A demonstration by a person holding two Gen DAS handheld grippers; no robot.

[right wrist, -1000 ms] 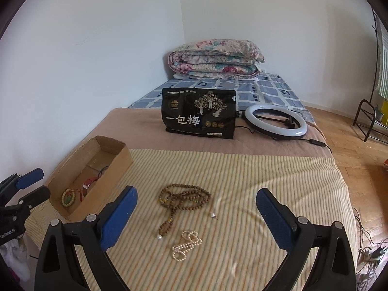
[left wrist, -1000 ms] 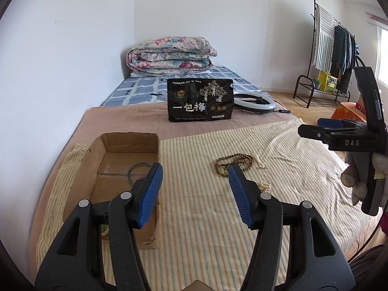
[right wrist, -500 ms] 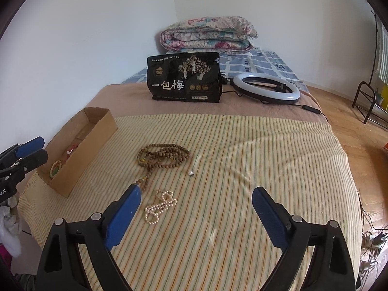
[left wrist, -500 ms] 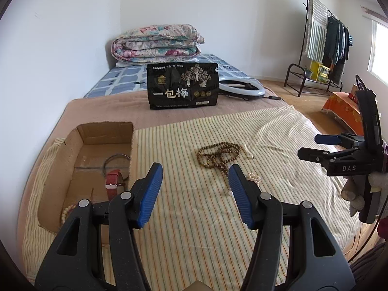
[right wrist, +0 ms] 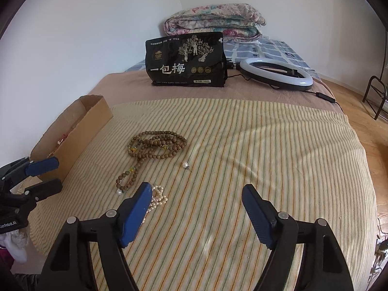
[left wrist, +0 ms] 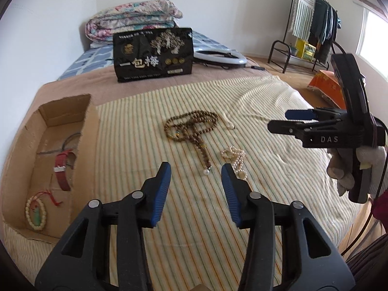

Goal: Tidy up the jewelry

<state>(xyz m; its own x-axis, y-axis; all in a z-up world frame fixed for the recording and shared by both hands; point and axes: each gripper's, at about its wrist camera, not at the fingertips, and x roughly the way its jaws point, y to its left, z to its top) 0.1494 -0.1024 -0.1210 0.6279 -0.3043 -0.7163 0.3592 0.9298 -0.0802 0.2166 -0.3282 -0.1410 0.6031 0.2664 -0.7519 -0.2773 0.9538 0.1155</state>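
From the left wrist camera, I see my left hand-held gripper (left wrist: 196, 169) hanging over the striped blanket (left wrist: 266, 121) on the bed, its blue pads apart and closing in, with nothing caught between them. Just beyond the tips lies the brown bead necklace (left wrist: 191, 127), coiled at the far end with a tail running toward me that ends in a single white bead. The pearl bracelet (left wrist: 234, 156) sits just right of that tail, partly hidden behind my right-hand pad. To the left stands the open cardboard box (left wrist: 91, 131), and inside it I make out a red strap (left wrist: 61, 172), a pale bead bracelet with a green piece (left wrist: 35, 212) and a thin dark ring (left wrist: 71, 137). At the right edge my right hand-held gripper (left wrist: 291, 120) shows side-on, held by a gloved hand (left wrist: 342, 160).

From the right wrist camera, the right hand-held gripper (right wrist: 196, 208) has its pads wide apart and closing, only blanket between them. The pearl bracelet (right wrist: 158, 197) lies against the inner side of the left pad; whether it touches I cannot tell. The brown bead necklace (right wrist: 156, 144) is just beyond, and a loose pearl pin (right wrist: 186, 165) rests to its right. The box (right wrist: 80, 131) stands at the left, with the left hand-held gripper (right wrist: 41, 175) in front of it. Behind sit a black bag (right wrist: 186, 60), a ring light (right wrist: 276, 72) and a folded quilt (right wrist: 213, 21).
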